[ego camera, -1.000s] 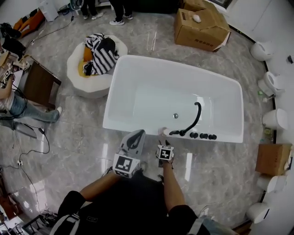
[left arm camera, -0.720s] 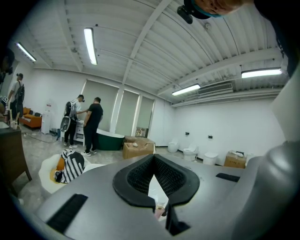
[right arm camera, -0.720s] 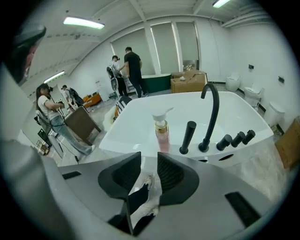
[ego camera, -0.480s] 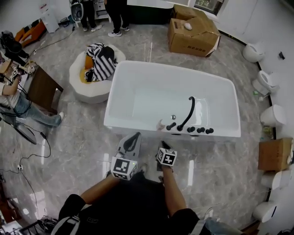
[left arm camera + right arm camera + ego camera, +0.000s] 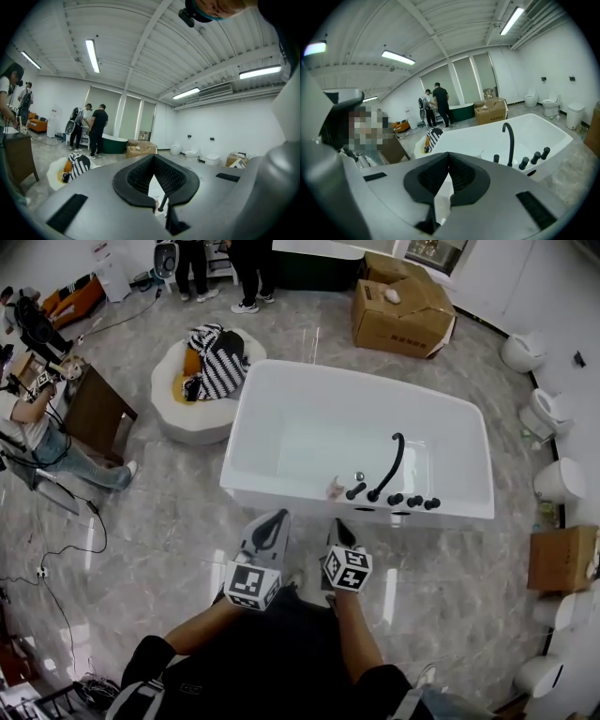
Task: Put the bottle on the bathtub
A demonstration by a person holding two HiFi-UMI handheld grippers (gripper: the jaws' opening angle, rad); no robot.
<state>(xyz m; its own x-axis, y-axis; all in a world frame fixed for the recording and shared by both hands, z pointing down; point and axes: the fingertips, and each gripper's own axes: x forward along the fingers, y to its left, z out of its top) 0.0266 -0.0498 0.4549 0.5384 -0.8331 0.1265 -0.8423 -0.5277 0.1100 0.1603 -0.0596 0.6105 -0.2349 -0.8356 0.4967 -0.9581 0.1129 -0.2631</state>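
The small pinkish bottle [image 5: 335,487] stands on the near rim of the white bathtub [image 5: 281,381], just left of the black faucet [image 5: 392,465] and its knobs. Both grippers hang over the floor on my side of the tub, apart from the bottle. My left gripper [image 5: 273,520] is shut and empty. The jaws of my right gripper [image 5: 338,530] have just been closing; they are shut with nothing between them. In the right gripper view the bathtub [image 5: 543,126] and faucet [image 5: 509,140] lie ahead beyond the shut jaws.
A cardboard box [image 5: 403,306] sits behind the tub. A round white seat with striped cloth [image 5: 202,381] stands at its left. Toilets [image 5: 553,479] line the right wall. A seated person [image 5: 37,427] and cables are at the left; people [image 5: 248,263] stand at the back.
My right gripper has drawn back from the tub rim towards me and risen, leaving the bottle standing there. The left gripper has shifted a little too.
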